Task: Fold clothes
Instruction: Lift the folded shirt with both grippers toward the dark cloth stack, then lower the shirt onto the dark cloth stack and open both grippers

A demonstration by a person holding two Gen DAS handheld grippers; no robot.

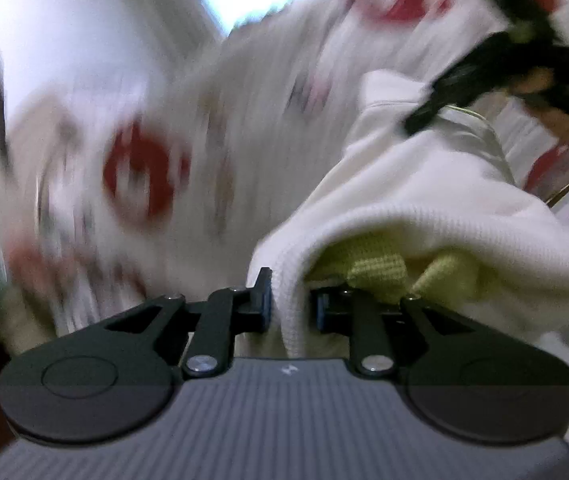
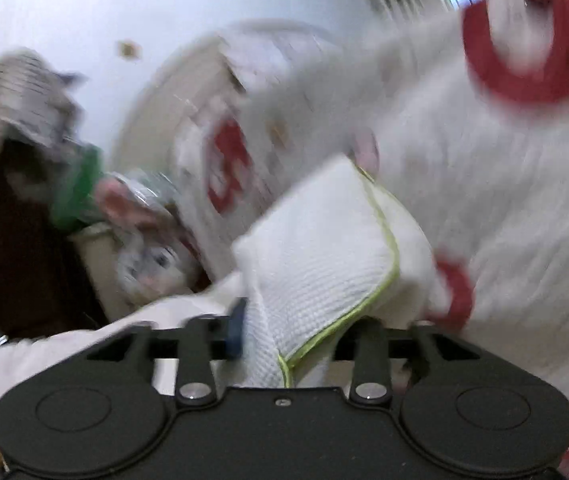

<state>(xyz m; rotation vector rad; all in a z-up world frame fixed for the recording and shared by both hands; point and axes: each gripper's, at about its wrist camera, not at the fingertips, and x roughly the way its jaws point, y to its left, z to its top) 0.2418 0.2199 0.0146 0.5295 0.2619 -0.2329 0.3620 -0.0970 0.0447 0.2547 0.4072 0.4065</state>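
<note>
L gripper (image 1: 290, 304) clamped on white garment (image 1: 424, 200), cloth bunching up toward 2 o'clock. R gripper (image 2: 288, 336): garment (image 2: 324, 248) between jaws, grip unclear w/ blur. Red-print bedding (image 2: 504, 160) behind.

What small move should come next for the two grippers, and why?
Probably lower the white waffle-knit garment onto the red-and-white patterned cloth before letting go. It hangs bunched between the jaws of both the left gripper and the right gripper, and the right jaws stand wide, so it could slip free unfolded.
</note>
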